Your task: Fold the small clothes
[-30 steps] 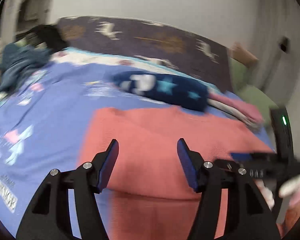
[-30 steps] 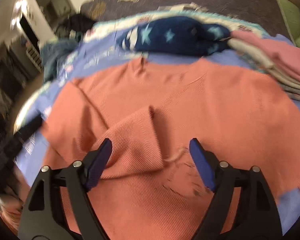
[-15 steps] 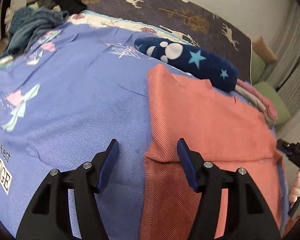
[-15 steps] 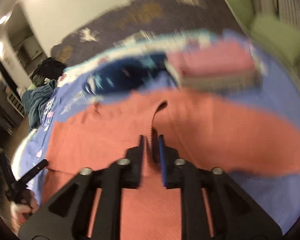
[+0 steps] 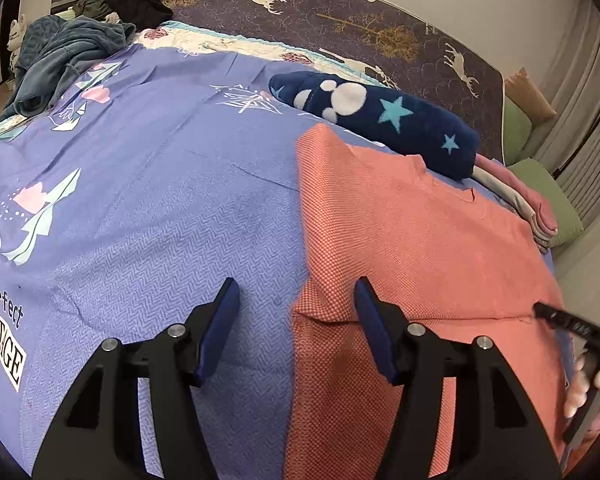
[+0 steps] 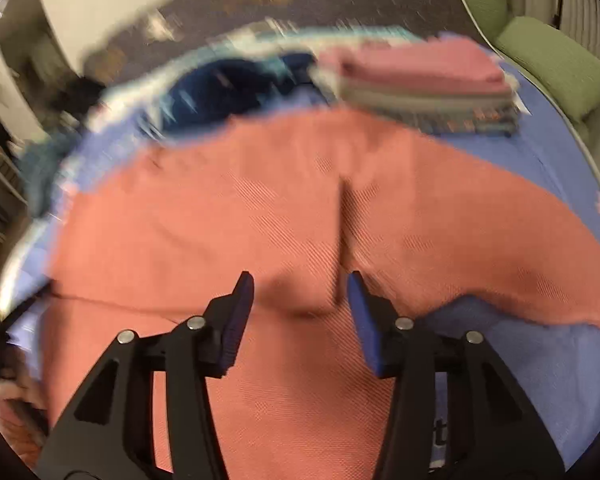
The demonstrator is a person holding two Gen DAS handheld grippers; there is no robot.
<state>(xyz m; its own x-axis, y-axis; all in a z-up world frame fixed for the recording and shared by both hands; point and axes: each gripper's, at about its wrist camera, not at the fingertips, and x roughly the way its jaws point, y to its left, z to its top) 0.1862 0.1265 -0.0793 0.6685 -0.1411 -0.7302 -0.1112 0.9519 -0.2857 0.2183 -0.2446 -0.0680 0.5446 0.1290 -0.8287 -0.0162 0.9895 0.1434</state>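
A coral knit garment (image 5: 412,240) is spread flat on the blue printed bedsheet (image 5: 148,200), with a raised pleat running up its middle in the right wrist view and a folded left edge seen between the fingers of the left gripper (image 5: 296,320). Both the left gripper and the right gripper (image 6: 300,312) are held just above the garment with fingers spread apart and nothing pinched between them. Beyond the garment's far edge a navy star-patterned plush item (image 5: 380,120) is laid, and just beside that a stack of folded clothes (image 6: 420,84) topped in pink is seen.
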